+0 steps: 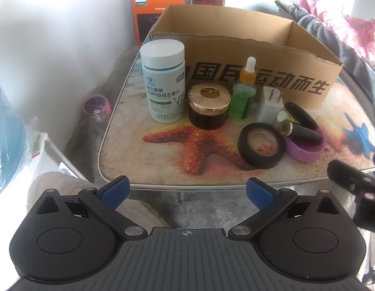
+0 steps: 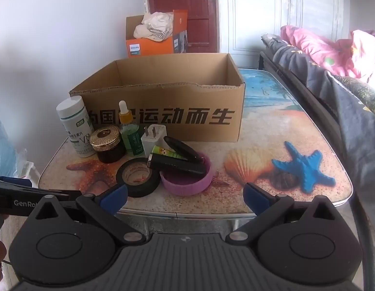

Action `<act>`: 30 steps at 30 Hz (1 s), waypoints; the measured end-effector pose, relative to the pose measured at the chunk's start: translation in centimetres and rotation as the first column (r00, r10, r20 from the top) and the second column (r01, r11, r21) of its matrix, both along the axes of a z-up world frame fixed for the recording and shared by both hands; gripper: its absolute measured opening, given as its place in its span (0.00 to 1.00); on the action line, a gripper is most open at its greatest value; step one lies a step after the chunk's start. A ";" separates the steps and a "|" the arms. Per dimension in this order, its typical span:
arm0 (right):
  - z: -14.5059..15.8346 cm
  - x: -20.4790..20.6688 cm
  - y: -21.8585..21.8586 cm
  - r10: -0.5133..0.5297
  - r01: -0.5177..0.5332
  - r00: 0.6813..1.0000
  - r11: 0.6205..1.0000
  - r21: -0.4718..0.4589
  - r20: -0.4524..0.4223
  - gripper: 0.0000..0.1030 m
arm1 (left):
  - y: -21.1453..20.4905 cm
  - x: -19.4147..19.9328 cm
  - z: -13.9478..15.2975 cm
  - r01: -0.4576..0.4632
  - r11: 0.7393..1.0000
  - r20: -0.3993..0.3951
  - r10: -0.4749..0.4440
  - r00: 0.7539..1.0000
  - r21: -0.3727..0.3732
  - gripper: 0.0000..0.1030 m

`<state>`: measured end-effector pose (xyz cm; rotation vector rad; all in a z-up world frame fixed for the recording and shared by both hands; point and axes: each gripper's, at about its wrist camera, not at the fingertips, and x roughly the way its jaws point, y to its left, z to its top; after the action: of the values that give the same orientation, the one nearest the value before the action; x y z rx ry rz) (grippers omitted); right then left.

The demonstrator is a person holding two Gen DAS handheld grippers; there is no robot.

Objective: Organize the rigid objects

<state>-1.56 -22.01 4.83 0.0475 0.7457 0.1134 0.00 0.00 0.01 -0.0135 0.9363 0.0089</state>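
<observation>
An open cardboard box (image 1: 260,72) (image 2: 163,101) stands at the back of the table. In front of it stand a white vitamin bottle (image 1: 163,82) (image 2: 74,126), a gold-lidded dark jar (image 1: 209,106) (image 2: 106,143), a green dropper bottle (image 1: 244,92) (image 2: 130,133) and a white charger plug (image 1: 269,105) (image 2: 152,140). A black tape roll (image 1: 261,145) (image 2: 137,177) lies beside a purple lid (image 1: 306,150) (image 2: 187,179) holding a black tube (image 1: 301,131) (image 2: 177,163). My left gripper (image 1: 187,190) and right gripper (image 2: 185,195) are open and empty at the table's front edge.
The table top (image 2: 260,181) shows starfish and shell prints. An orange Philips box (image 2: 153,36) with cloth stands behind. A bed with bedding (image 2: 332,72) lies to the right. A wall and bagged items (image 1: 12,145) are on the left.
</observation>
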 end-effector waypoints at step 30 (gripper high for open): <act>0.6 0.5 -0.1 0.007 -0.007 1.000 1.000 -0.002 0.009 1.00 | 0.0 0.5 -0.2 -0.026 0.998 -0.016 0.027 0.999 0.064 1.00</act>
<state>-1.03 -22.09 5.39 0.0421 0.7366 0.1193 0.47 0.05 -0.16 0.0326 0.9526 0.0636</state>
